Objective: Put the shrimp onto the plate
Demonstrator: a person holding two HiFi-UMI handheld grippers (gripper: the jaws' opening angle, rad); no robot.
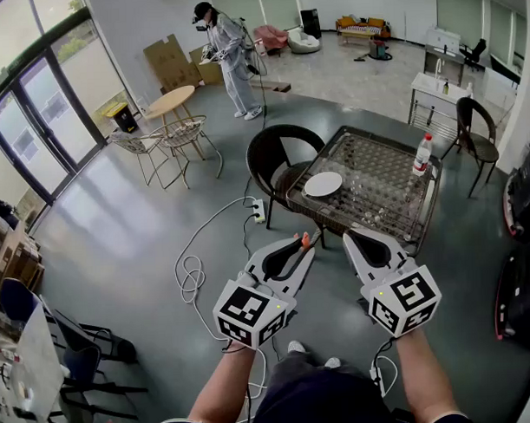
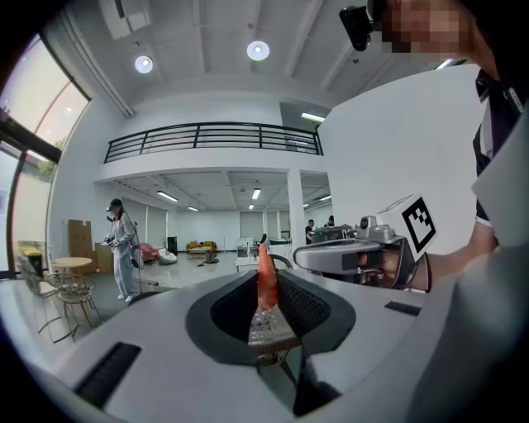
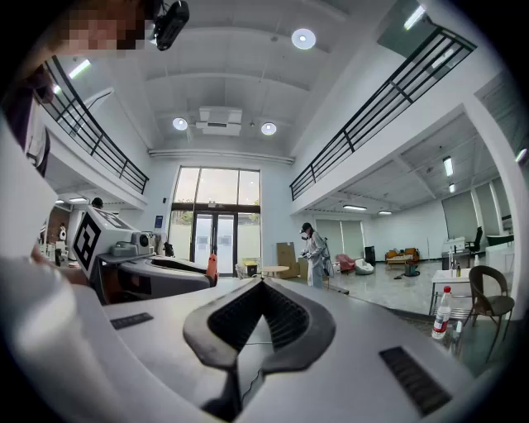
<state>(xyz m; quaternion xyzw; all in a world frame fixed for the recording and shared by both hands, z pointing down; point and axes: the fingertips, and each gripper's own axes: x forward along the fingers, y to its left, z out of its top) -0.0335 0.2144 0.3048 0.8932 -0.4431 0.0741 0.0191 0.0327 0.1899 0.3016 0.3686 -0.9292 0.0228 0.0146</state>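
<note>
At lower centre, left gripper (image 1: 299,247) fingers pinch the shrimp (image 2: 265,277) (right gripper (image 1: 350,235) fingers pressed together, empty); hold firmly until over the plate (image 1: 323,184).

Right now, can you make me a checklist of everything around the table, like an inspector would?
Surface: glass table, wicker-framed.
Job's things: shrimp held in the left gripper; white plate on the table, nothing on it.
Clutter: bottle upright near the table's far right edge.
Grippers: left gripper shut on the shrimp, short of the table; right gripper shut, holding nothing.
Cables: white cable looped on the floor; power strip beside the table.
Surroundings: black chair at the table; person standing far off.
</note>
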